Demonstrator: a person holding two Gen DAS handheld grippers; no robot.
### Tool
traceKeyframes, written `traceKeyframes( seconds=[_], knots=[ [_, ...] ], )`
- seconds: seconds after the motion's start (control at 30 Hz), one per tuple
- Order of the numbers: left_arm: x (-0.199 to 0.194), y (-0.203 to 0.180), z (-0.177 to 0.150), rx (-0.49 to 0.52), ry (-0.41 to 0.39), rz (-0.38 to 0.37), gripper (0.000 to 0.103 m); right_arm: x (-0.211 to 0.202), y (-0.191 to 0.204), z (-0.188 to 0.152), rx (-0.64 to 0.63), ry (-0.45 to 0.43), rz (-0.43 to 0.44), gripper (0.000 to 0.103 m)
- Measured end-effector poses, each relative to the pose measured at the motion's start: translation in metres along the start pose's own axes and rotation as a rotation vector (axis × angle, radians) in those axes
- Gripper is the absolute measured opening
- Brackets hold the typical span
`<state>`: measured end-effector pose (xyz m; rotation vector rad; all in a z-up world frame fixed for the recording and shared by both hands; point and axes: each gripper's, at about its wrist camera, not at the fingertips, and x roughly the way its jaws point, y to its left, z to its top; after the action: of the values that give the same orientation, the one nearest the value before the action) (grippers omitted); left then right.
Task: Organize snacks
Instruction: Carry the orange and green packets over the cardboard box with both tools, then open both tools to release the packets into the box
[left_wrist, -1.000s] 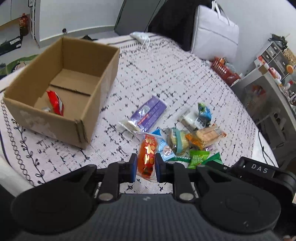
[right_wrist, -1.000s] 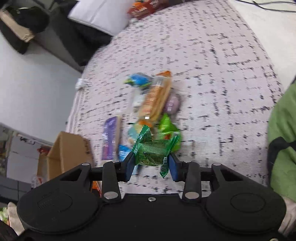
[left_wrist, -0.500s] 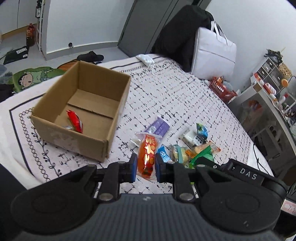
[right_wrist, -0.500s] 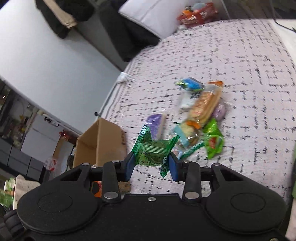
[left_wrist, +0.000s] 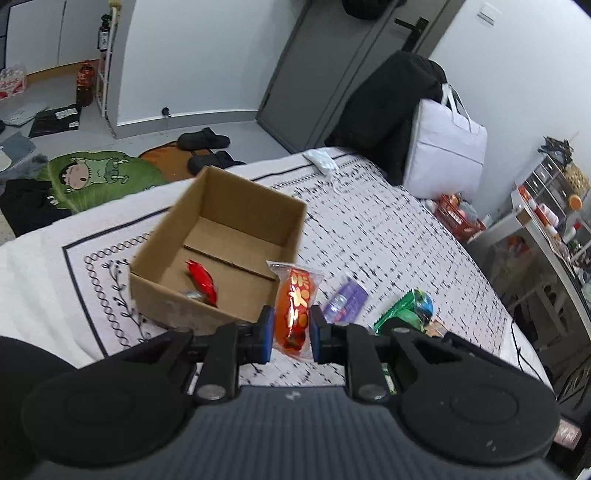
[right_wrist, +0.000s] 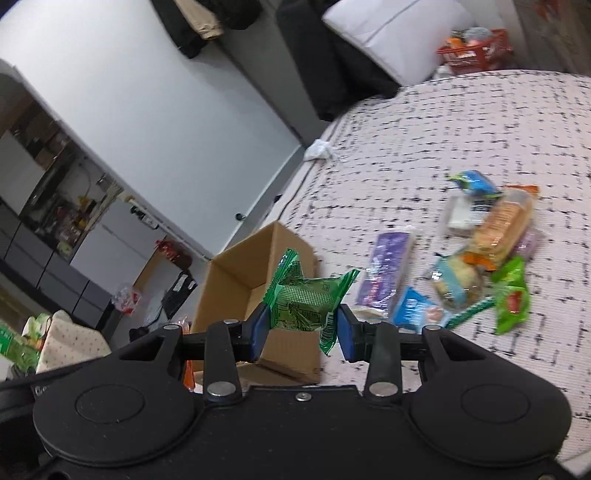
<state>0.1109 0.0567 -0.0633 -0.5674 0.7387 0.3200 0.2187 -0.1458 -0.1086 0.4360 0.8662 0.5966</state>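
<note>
the left hand-held gripper (left_wrist: 291, 334) pinches a red-and-gold foil snack packet (left_wrist: 295, 308), with the open brown cardboard box (left_wrist: 221, 258) just ahead to its left (a red wrapped candy (left_wrist: 201, 282) lies inside). the right hand-held gripper (right_wrist: 301, 328) pinches a crinkly green snack packet (right_wrist: 308, 299), with loose snacks on the bed (right_wrist: 424, 147) ahead to its right.

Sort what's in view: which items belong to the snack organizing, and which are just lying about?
Job: left gripper holding orange snack packet; right gripper holding green snack packet; cardboard box with red snack; purple packet.

Lying about: slippers, white bag, red basket.
</note>
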Motion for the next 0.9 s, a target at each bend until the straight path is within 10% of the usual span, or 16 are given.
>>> traceKeyframes(
  seconds=[0.9],
  knots=[
    [0.040,0.074,0.041,-0.134,0.037,0.056,0.019,0.072,0.062,-0.011,-0.090,0.093,0.098,0.038]
  ],
)
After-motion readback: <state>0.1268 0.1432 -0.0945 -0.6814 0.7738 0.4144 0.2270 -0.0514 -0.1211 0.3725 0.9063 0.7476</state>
